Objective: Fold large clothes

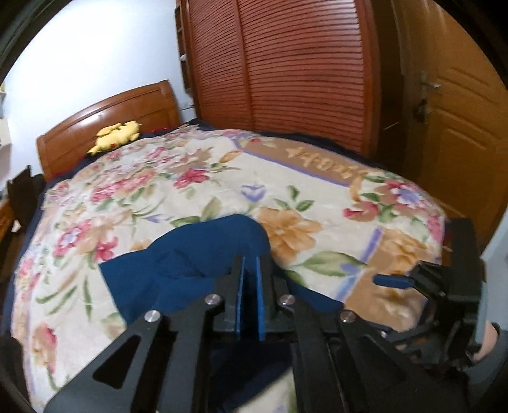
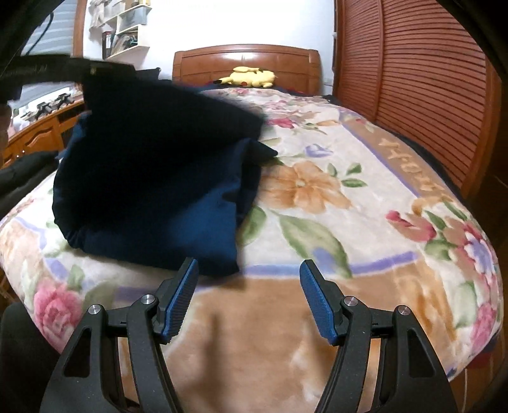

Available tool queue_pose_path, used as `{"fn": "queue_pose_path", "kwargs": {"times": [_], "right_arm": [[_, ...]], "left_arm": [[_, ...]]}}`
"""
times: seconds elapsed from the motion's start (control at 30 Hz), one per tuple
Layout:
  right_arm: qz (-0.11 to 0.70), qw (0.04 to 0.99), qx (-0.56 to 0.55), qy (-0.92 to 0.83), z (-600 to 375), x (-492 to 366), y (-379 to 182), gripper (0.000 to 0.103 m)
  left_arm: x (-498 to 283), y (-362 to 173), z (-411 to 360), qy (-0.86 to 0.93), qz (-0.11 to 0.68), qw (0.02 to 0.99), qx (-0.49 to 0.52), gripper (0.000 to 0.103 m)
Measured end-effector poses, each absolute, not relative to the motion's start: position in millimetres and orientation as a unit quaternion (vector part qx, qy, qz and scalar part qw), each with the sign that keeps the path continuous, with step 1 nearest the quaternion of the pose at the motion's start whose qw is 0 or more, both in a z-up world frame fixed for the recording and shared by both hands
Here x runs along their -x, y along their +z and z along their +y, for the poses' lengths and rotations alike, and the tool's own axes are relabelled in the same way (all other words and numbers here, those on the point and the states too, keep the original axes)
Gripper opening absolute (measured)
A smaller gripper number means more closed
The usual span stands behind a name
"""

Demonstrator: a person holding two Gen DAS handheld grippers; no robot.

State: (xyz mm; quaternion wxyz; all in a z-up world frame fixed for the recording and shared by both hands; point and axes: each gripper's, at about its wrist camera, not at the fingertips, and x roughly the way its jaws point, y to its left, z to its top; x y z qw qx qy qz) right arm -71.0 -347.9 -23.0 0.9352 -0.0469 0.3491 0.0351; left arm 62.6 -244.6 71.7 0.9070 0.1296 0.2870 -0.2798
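left tongs are pressed together, pinching the navy garment, which sits bunched toward the bed's near left corner, one part lifted. right tongs are spread over the near edge, holding nothing. my take: grab the loose hem with the right, pull both corners taut, then lay it flat before creasing.

Bed: garment on its near left part, one edge lifted off the blanket. Plush toy at the far edge, against the headboard. Wardrobe along the bed's right side; door beyond the wardrobe; wall shelves left of the headboard.
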Motion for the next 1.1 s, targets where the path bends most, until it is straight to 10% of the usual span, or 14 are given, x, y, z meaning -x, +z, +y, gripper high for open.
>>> {"fn": "queue_pose_path", "kwargs": {"times": [1.1], "right_arm": [[0.267, 0.954, 0.107, 0.089, -255, -6, 80, 0.068]], "left_arm": [[-43, -35, -4, -0.156, 0.317, 0.934, -0.050, 0.037]]}}
